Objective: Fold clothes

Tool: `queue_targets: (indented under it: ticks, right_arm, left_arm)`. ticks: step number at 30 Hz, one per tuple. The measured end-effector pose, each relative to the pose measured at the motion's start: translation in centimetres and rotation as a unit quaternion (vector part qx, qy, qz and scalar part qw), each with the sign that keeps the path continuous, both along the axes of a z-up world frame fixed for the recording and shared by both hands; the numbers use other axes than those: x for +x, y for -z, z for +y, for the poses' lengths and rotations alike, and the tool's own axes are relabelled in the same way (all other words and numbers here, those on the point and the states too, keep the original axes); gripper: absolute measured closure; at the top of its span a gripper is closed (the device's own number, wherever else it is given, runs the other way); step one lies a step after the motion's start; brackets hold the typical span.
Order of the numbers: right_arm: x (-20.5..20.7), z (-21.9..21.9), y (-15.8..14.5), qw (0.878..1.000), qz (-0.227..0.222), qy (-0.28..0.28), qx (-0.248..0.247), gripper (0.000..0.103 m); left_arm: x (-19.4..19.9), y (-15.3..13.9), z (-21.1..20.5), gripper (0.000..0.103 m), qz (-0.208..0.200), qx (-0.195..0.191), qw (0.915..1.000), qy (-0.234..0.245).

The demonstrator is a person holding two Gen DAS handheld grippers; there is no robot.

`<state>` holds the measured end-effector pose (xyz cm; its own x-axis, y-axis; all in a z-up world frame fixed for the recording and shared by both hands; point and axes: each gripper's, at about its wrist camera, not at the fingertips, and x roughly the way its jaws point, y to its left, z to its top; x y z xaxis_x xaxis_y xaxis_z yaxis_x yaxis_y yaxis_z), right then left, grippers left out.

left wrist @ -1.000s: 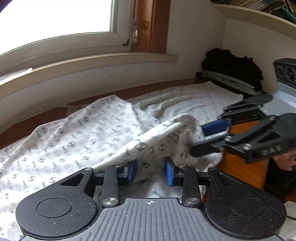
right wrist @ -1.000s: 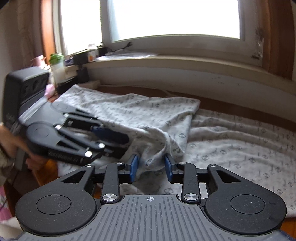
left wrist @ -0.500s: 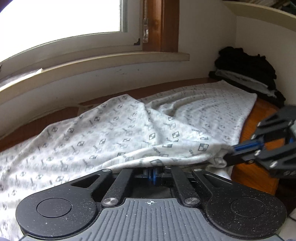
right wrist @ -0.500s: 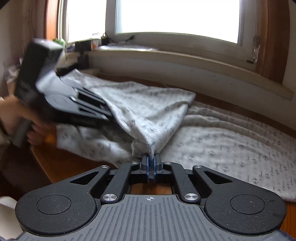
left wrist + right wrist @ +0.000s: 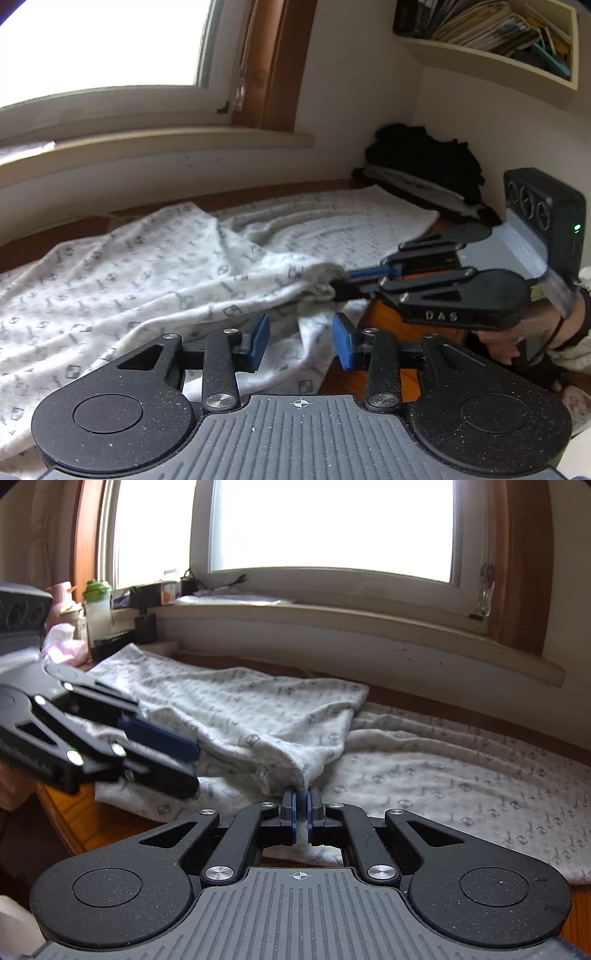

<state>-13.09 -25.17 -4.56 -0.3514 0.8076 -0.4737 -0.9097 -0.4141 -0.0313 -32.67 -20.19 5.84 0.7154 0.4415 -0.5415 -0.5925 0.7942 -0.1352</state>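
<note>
A white garment with small grey square prints (image 5: 147, 266) lies spread over a wooden table (image 5: 384, 317), one part folded over the rest. My left gripper (image 5: 301, 341) is opening; its blue pads (image 5: 258, 341) stand apart, and the garment's near edge hangs between them untouched. In the right wrist view the garment (image 5: 258, 709) bunches into my right gripper (image 5: 301, 801), which is shut on a fold of it. That right gripper (image 5: 340, 282) shows at the right of the left wrist view, pinching the fold. The left gripper (image 5: 195, 770) shows at the left, beside the fold.
A pile of black and white clothes (image 5: 424, 162) sits in the far right corner under a bookshelf (image 5: 498, 26). A window sill (image 5: 332, 627) runs along the back. A green-lidded bottle (image 5: 96, 605) and clutter stand at the far left. A person's hand (image 5: 517, 332) holds the right gripper.
The left gripper closed on the garment's edge half a second ago and has since opened and let it go. The right gripper closed on the fold and still holds it.
</note>
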Motion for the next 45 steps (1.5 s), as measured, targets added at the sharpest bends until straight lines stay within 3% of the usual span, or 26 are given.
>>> queue_targets:
  ticks: [2,5,11,17,21,24,25,26,30,33,35,38,41,42,45]
  right_arm:
    - [0.1,-0.1,0.0,1.0,0.003,0.001,0.0,0.097]
    - [0.3,-0.3,0.0,1.0,0.009,0.002,-0.002,0.097]
    - [0.3,-0.6,0.7,1.0,-0.007,-0.003,-0.01,0.095]
    - [0.2,-1.0,-0.7,1.0,-0.007,-0.019,0.024,0.082]
    - [-1.0,0.0,-0.8,0.998,-0.03,-0.048,0.025,0.068]
    - [-1.7,0.4,-0.4,0.996,-0.052,-0.069,0.023,0.071]
    - [-1.8,0.4,-0.3,0.996,-0.059,-0.07,0.024,0.09]
    - [-1.7,0.4,-0.5,0.996,-0.058,-0.069,0.022,0.098]
    - [-0.4,-0.7,-1.2,0.997,-0.031,-0.069,0.014,0.097]
    - [0.0,-1.4,0.0,0.997,-0.031,-0.076,-0.003,0.097]
    - [-0.3,-1.6,0.4,0.996,-0.039,-0.082,0.003,0.096]
    - [-0.5,-1.7,-0.1,0.995,-0.041,-0.087,0.014,0.089]
    - [-0.4,-1.9,-0.6,0.995,-0.036,-0.093,0.025,0.074]
    - [-0.4,-2.0,-0.7,0.994,-0.035,-0.095,0.028,0.064]
    - [-1.0,-2.2,-0.9,0.994,-0.034,-0.087,0.05,0.062]
  left_arm:
    - [0.5,0.4,0.4,0.084,0.022,0.004,0.9997,-0.01]
    - [1.2,0.8,1.3,0.094,0.05,0.013,0.9985,-0.02]
    - [1.1,1.6,2.3,0.094,0.049,0.005,0.9983,-0.031]
    - [0.6,1.7,2.0,0.091,0.042,0.01,0.9986,-0.032]
    - [0.5,1.7,1.8,0.09,0.037,0.007,0.9986,-0.035]
    - [0.5,1.7,1.8,0.09,0.036,0.006,0.9987,-0.037]
    - [0.4,1.7,1.8,0.09,0.036,0.006,0.9986,-0.037]
    - [0.4,1.7,1.8,0.09,0.036,0.006,0.9986,-0.037]
    - [0.1,1.7,1.7,0.09,0.034,0.007,0.9985,-0.041]
    - [-0.7,1.7,1.3,0.09,0.031,0.008,0.9983,-0.05]
    - [-1.6,1.4,0.9,0.083,0.026,0.008,0.998,-0.057]
    - [-3.8,0.7,-0.3,0.082,0.011,0.013,0.9972,-0.072]
    - [-6.9,-0.1,-1.5,0.08,0.003,0.022,0.9941,-0.107]
    - [-7.9,-0.3,-1.8,0.078,0.002,0.026,0.9924,-0.12]
    - [-10.4,-0.8,-1.9,0.076,0.021,0.043,0.9857,-0.161]
